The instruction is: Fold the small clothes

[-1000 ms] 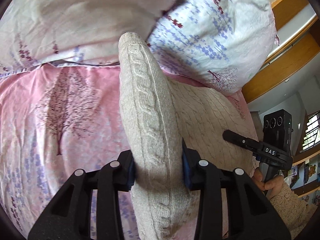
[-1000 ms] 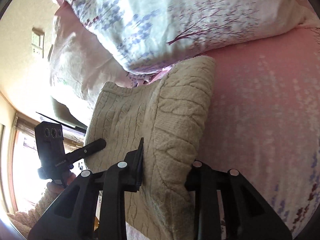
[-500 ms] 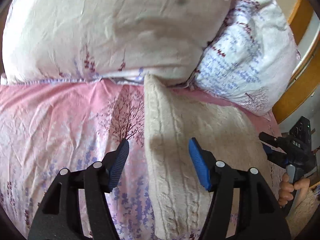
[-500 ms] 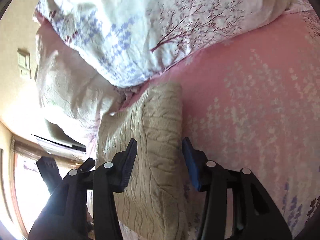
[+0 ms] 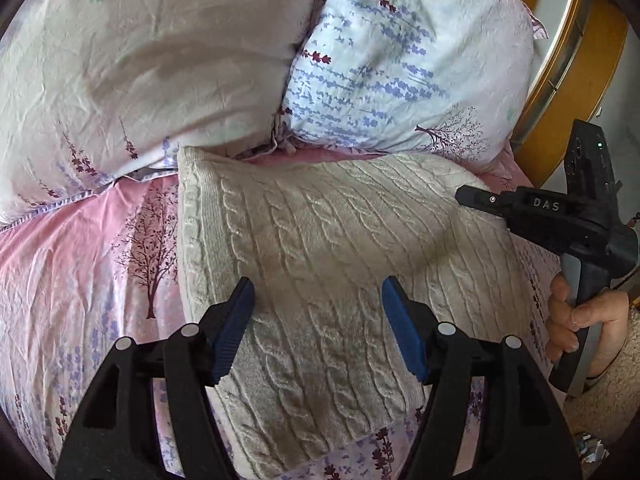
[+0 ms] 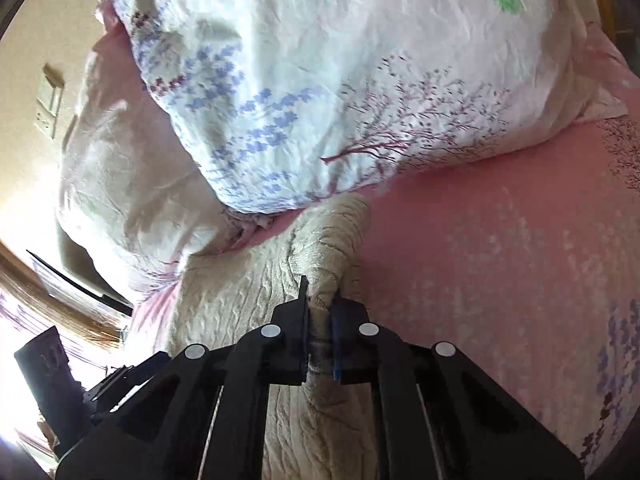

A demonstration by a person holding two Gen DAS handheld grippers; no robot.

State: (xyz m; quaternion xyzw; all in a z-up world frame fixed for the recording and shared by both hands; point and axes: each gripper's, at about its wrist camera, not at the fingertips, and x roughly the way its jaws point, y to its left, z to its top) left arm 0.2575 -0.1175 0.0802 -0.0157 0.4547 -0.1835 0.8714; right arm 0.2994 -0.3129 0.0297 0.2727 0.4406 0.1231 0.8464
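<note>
Your left gripper is spread wide, its blue-padded fingers hovering just above the cream cable-knit sweater with nothing between them. Your right gripper is pressed together on a raised fold of that same sweater, pinching the knit at its right-hand edge so the cloth bunches up between the pads. In the left wrist view the right gripper shows at the sweater's far right corner, held in your right hand.

The sweater lies folded in a rough rectangle on the pink tree-print bedsheet, its cable ribs running along its length. Its far edge touches two pillows: a pale, creased white pillow behind its left corner and a white pillow with purple flower print behind its right half. Beyond the flowered pillow stands a wooden headboard, well apart from the sweater.
</note>
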